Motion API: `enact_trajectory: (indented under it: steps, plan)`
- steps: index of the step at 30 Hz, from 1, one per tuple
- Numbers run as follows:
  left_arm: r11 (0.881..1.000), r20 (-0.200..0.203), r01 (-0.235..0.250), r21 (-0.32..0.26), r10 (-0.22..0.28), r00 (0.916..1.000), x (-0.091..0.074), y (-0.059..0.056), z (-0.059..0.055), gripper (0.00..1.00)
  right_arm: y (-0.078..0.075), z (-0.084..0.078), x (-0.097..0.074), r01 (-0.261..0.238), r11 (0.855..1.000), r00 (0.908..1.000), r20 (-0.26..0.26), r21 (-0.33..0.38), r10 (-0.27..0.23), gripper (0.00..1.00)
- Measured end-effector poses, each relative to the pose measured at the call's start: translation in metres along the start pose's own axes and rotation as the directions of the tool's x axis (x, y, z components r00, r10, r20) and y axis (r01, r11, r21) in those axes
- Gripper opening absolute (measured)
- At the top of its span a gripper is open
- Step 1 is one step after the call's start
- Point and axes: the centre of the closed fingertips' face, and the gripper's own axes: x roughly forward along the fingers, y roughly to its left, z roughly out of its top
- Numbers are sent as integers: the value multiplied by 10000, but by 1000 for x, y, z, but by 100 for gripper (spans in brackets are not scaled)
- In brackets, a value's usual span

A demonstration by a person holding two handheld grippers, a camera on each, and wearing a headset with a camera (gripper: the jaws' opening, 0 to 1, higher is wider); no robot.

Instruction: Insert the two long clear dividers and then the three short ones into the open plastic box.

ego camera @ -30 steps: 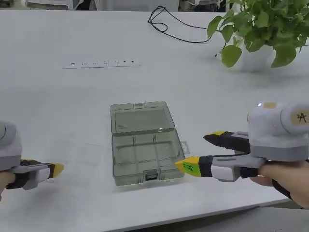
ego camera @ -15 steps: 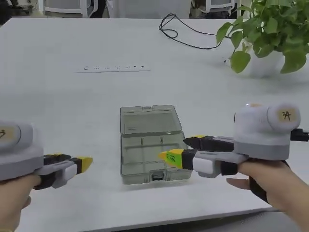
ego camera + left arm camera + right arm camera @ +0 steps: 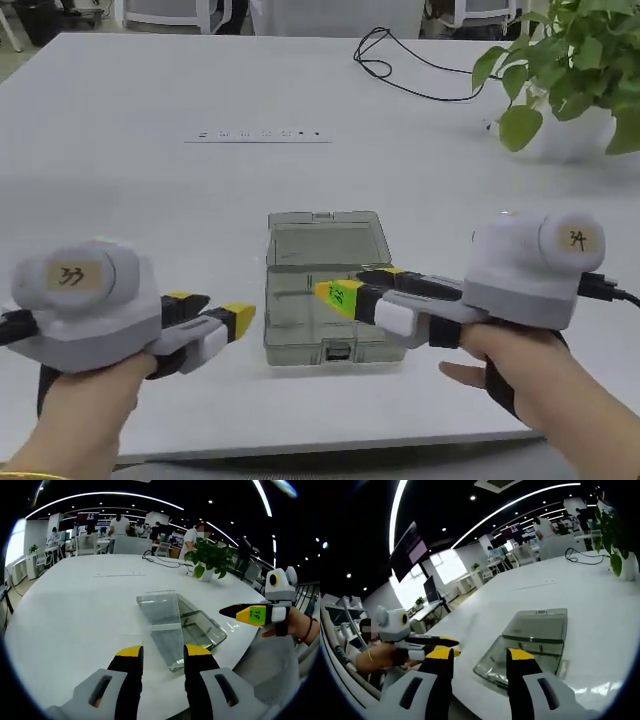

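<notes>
The right tongs (image 3: 338, 282) cover part of the box (image 3: 325, 240); the plant (image 3: 570, 50) runs off the edge.

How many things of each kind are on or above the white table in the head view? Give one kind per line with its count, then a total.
Grippers: 2 (left gripper, right gripper)
Plastic box: 1
Power strip: 1
Cable: 1
Potted plant: 1
Total: 6

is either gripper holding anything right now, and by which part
Nothing is held. The left gripper and the right gripper both have jaws apart and empty, near the plastic box.
</notes>
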Motion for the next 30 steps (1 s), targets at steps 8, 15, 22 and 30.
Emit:
enact_trajectory:
  steps: [8,15,22,30]
  plan:
    - [9987,218,508,77,-509,9985,3,-30,-1,30,10,-1,10,-44,9996,9996,269,267,37,35]
    - [9968,316,794,-48,-792,9964,2,-45,-3,30,17,-5,17,-98,9967,9995,312,812,73,30]
    - [9953,447,946,-186,-937,9946,2,-53,-2,30,17,-11,22,4,9914,9999,115,1311,-20,24]
    - [9947,630,991,-284,-972,9933,3,-59,1,30,12,-10,25,320,9792,9992,163,2003,-359,15]
